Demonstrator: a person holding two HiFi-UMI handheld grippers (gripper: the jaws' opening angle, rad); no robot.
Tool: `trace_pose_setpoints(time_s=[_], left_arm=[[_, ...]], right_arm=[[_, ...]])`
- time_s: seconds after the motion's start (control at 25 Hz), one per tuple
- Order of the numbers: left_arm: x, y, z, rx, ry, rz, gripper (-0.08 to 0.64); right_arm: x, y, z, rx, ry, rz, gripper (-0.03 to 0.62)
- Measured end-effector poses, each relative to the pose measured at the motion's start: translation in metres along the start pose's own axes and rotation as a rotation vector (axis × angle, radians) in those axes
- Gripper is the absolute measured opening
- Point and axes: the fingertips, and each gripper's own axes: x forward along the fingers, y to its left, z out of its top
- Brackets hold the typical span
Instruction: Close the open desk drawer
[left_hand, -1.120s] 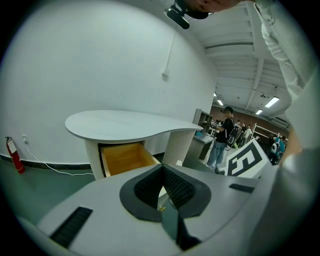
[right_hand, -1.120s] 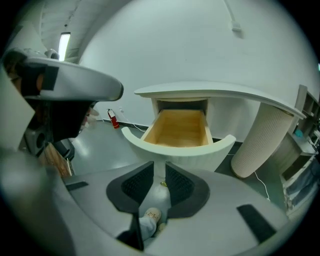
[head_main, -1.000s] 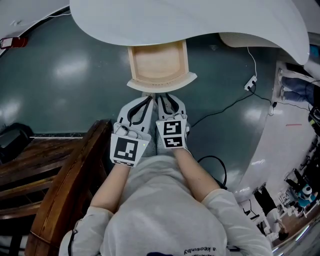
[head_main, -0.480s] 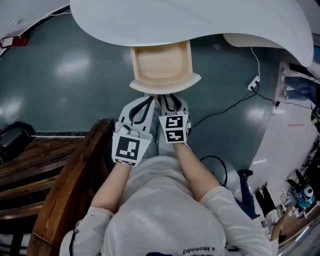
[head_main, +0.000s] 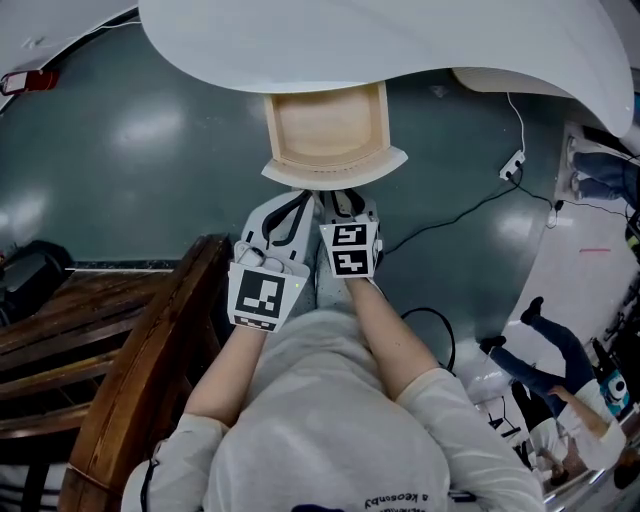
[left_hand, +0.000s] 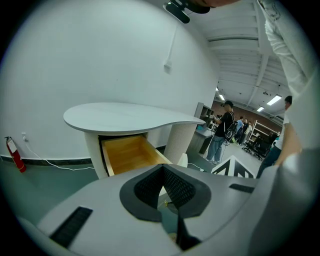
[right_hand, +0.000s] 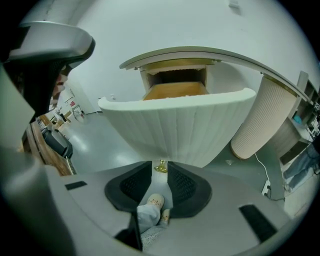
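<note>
The wooden drawer (head_main: 328, 125) stands pulled out from under the white desk top (head_main: 400, 40). Its curved white ribbed front (head_main: 335, 172) fills the right gripper view (right_hand: 185, 125). A small brass knob (right_hand: 161, 165) sticks out below that front. My right gripper (head_main: 343, 200) reaches the front, and its jaws (right_hand: 160, 172) are closed in on the knob at their tips. My left gripper (head_main: 290, 212) hangs just left of it, a little short of the front, shut and empty (left_hand: 163, 169). The drawer's inside (left_hand: 127, 152) looks bare.
A dark wooden chair (head_main: 130, 370) stands close on my left. A cable with a power plug (head_main: 512, 165) lies on the grey floor to the right. The desk's ribbed pedestal (right_hand: 265, 120) is right of the drawer. People (left_hand: 222, 130) stand further off.
My right gripper has moved forward to the drawer front and now meets the knob. The left gripper has hardly moved. A person walks into view at the lower right.
</note>
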Motion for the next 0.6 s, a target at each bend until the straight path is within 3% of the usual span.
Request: trace_pose_setpoints(time_s=[0.6], left_arm=[[0.004,0.01,0.001,-0.013,0.006,-0.009,0.008]], right_arm=[[0.015,-0.003,-0.005,0.001,0.068,-0.007,0.087]])
